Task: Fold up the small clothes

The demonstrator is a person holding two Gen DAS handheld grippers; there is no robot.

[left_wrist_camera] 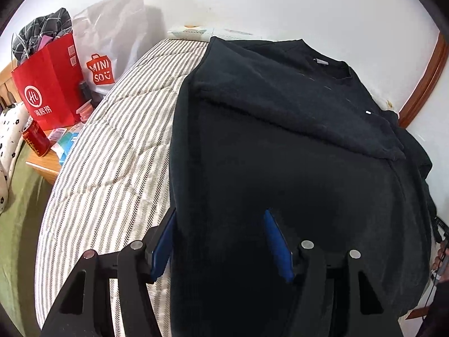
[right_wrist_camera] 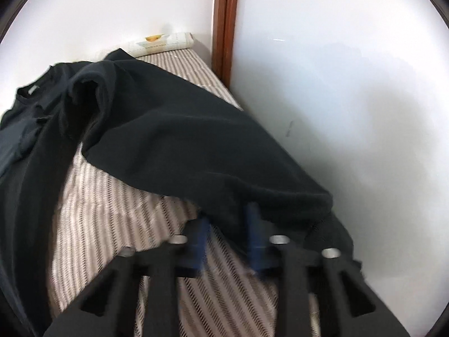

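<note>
Two grippers work at one black sweatshirt [left_wrist_camera: 280, 140] spread flat on the striped mattress [left_wrist_camera: 112, 154]. The left gripper [left_wrist_camera: 220, 212] hangs released over the sweatshirt's hem, jaws apart, one finger at its side edge. The right gripper [right_wrist_camera: 228, 213], blurred, shows parted jaws at the sweatshirt's sleeve [right_wrist_camera: 196, 146] cuff, gripping nothing.

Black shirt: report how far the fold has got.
Done: one sleeve lies folded across the shirt on the mattress. In hand: right gripper at the other sleeve, by its cuff, fingers apart; left gripper open over the shirt's side edge. Left: that sleeve, then the body fold.
</note>
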